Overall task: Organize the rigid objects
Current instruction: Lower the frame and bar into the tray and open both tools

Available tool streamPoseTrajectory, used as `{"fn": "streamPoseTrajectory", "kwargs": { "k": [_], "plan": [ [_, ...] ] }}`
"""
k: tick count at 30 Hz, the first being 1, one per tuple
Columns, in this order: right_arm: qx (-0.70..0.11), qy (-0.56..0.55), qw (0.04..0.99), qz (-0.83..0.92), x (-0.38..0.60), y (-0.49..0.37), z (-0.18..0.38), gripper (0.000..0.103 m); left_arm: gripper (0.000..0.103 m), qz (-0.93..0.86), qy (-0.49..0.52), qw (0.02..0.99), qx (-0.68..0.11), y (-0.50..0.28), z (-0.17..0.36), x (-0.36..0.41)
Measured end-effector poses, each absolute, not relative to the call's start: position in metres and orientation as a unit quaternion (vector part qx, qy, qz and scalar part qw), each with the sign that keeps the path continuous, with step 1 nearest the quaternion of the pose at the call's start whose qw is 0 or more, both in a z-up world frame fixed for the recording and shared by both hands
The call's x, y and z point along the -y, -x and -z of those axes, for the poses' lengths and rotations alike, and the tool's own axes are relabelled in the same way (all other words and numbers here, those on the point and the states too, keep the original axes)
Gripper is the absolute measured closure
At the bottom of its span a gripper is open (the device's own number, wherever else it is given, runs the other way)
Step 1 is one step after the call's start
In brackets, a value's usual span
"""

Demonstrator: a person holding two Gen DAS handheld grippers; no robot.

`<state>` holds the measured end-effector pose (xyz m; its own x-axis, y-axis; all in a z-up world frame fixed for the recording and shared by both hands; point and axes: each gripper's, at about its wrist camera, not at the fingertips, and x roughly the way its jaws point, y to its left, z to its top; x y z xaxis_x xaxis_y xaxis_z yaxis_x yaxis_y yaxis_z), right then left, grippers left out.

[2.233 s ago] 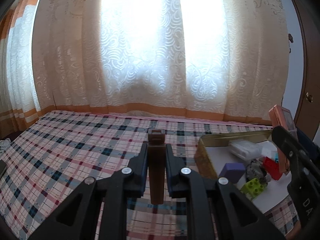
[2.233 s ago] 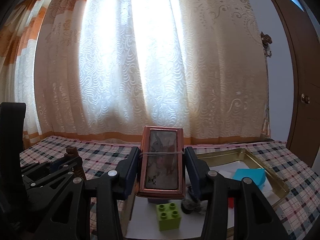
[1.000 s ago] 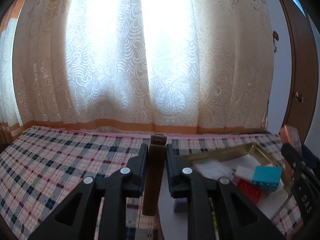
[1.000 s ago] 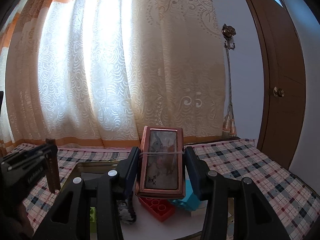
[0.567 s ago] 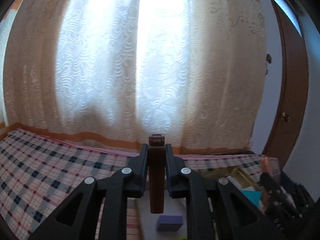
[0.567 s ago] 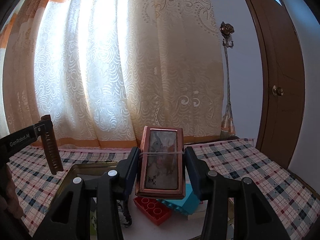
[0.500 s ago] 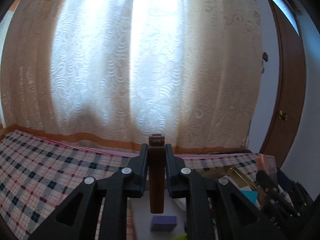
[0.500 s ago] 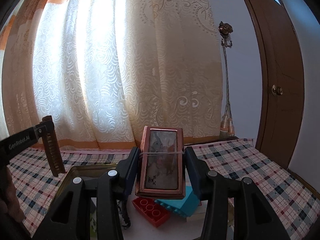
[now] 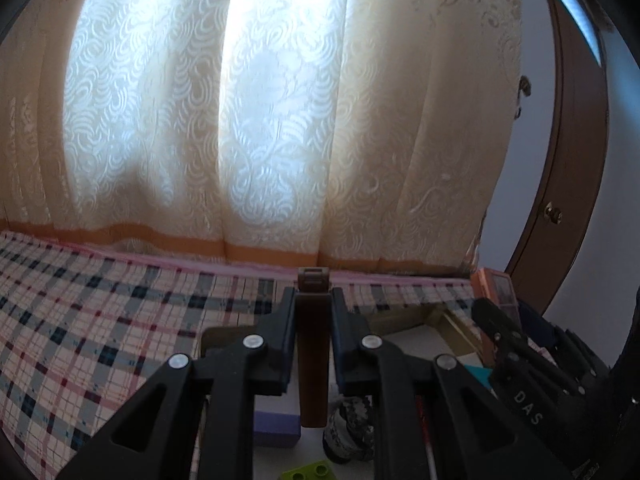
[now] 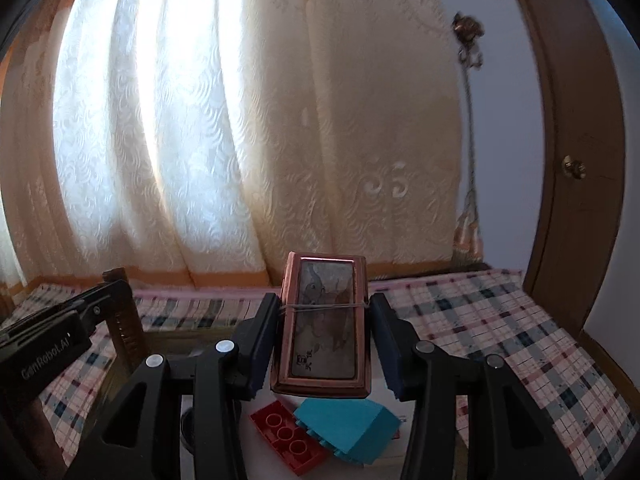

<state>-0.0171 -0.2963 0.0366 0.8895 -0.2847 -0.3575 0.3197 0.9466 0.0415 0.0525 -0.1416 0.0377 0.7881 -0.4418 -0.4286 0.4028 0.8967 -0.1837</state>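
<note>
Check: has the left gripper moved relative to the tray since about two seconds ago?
Yes. In the left wrist view the gold tray sat off to the right then; now the left gripper, shut on the brown comb, is above it.

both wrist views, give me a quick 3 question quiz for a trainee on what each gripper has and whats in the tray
1. True or false: the left gripper is shut on a brown comb.
2. What does the right gripper hold? A) a green brick B) a copper-framed picture tin C) a purple block
3. Fill in: in the right wrist view, the red brick lies in the tray beside a ____ block.

Key:
1. True; its fingers clamp the comb upright.
2. B; the picture tin has a rubber band around it.
3. Teal.
</note>
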Motion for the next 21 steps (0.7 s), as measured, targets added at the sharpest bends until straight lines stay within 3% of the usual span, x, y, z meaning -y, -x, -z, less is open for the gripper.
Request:
{"fn": "streamPoseTrajectory", "kwargs": {
  "k": [21],
  "plan": [
    [-0.353, -0.031, 0.927, 0.125, 0.294, -0.061, -0.005, 0.054, 0.089, 0.198, -0.009, 0.915, -0.352, -0.076, -0.006, 0.167]
  ]
}}
